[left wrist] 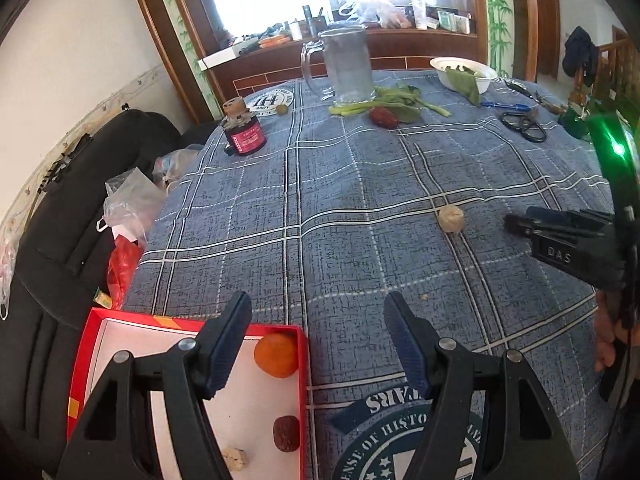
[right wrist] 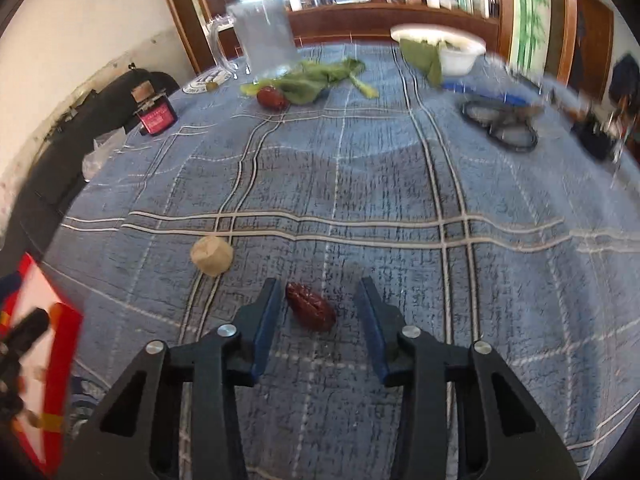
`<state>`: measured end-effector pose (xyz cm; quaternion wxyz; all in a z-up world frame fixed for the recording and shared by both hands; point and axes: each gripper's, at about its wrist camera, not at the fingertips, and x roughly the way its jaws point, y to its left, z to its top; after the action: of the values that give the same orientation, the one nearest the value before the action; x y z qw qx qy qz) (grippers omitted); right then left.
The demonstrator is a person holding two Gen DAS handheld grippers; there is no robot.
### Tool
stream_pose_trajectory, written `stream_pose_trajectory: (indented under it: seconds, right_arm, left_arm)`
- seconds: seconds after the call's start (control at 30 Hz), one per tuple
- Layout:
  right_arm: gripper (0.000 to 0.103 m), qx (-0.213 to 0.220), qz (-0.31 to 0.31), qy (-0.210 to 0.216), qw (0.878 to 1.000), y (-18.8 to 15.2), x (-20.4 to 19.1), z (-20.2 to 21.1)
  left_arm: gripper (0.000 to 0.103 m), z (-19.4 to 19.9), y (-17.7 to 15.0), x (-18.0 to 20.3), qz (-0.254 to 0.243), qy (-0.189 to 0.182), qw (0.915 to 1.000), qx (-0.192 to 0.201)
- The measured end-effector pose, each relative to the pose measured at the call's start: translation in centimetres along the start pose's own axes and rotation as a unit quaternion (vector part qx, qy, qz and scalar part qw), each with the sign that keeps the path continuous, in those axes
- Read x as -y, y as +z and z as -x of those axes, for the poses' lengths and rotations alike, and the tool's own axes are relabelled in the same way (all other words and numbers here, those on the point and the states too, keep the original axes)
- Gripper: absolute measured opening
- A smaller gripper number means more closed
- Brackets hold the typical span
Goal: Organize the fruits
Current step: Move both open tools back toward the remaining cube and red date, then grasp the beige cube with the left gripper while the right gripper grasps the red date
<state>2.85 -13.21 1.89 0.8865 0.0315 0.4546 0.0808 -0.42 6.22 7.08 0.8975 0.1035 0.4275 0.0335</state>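
Note:
A red box [left wrist: 86,364] with a white floor sits at the table's near left corner; it holds an orange fruit [left wrist: 276,354], a dried red date [left wrist: 286,432] and a pale chunk [left wrist: 236,458]. My left gripper [left wrist: 318,340] is open and empty, hovering over the box's right edge. My right gripper [right wrist: 318,320] is open, its jaws either side of a red date [right wrist: 310,312] lying on the cloth. A pale round fruit [right wrist: 211,256] lies to its left; it also shows in the left wrist view [left wrist: 451,219]. Another date [right wrist: 272,98] lies far back by the greens.
A glass pitcher [left wrist: 348,66], leafy greens [left wrist: 394,104], a white bowl [left wrist: 464,72], scissors [left wrist: 524,124] and a dark jar [left wrist: 244,134] stand at the back of the blue plaid tablecloth [left wrist: 340,220]. Bags and a black chair [left wrist: 60,220] are left of the table.

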Motion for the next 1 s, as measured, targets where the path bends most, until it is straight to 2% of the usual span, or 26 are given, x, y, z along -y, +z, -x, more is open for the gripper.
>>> stream_pose_trajectory:
  seconds: [0.07, 0.1, 0.23, 0.4, 0.53, 0.57, 0.63, 0.7, 0.77, 0.83, 1.0]
  right_arm:
    - [0.019, 0.001, -0.001, -0.008, 1.000, -0.1, 0.6, 0.0]
    - [0.018, 0.001, -0.002, -0.005, 1.000, -0.1, 0.9, 0.0]
    - [0.018, -0.002, -0.032, 0.018, 0.999, 0.1, 2.9, 0.7]
    - [0.018, 0.028, -0.075, 0.038, 0.996, 0.9, 5.5, 3.1]
    - [0.018, 0.043, -0.102, 0.047, 0.993, 1.2, 6.7, 4.2]
    - [0.018, 0.044, -0.106, 0.050, 0.992, 1.2, 6.8, 4.3]
    - [0.018, 0.045, -0.112, 0.053, 0.991, 1.3, 6.9, 4.3]
    - [0.018, 0.042, -0.116, 0.058, 0.991, 1.4, 6.9, 4.2]
    - [0.018, 0.040, -0.118, 0.062, 0.990, 1.4, 6.9, 4.0]
    - [0.018, 0.039, -0.117, 0.065, 0.990, 1.4, 6.8, 4.0]
    - [0.018, 0.043, -0.119, 0.067, 0.990, 1.4, 6.8, 4.2]
  left_arm:
    - [0.068, -0.3, 0.4, 0.4, -0.001, -0.002, 1.0000, -0.002]
    - [0.068, -0.5, 0.6, 0.7, -0.001, -0.003, 1.0000, -0.003]
    - [0.068, -1.7, 2.1, 2.7, -0.001, -0.019, 0.9998, -0.006]
    - [0.068, -4.5, 4.1, 6.0, 0.007, -0.049, 0.9986, -0.018]
    - [0.068, -7.1, 4.8, 8.1, 0.010, -0.059, 0.9975, -0.038]
    - [0.066, -7.4, 4.9, 8.3, 0.014, -0.059, 0.9974, -0.039]
    - [0.056, -8.1, 5.1, 8.6, 0.020, -0.060, 0.9972, -0.040]
    - [0.054, -8.6, 5.2, 9.0, 0.019, -0.069, 0.9965, -0.044]
    - [0.043, -8.8, 5.3, 9.3, 0.020, -0.076, 0.9960, -0.043]
    - [0.025, -9.0, 5.6, 9.4, 0.021, -0.085, 0.9955, -0.038]
    - [0.025, -8.0, 5.3, 9.6, 0.014, -0.095, 0.9950, -0.028]
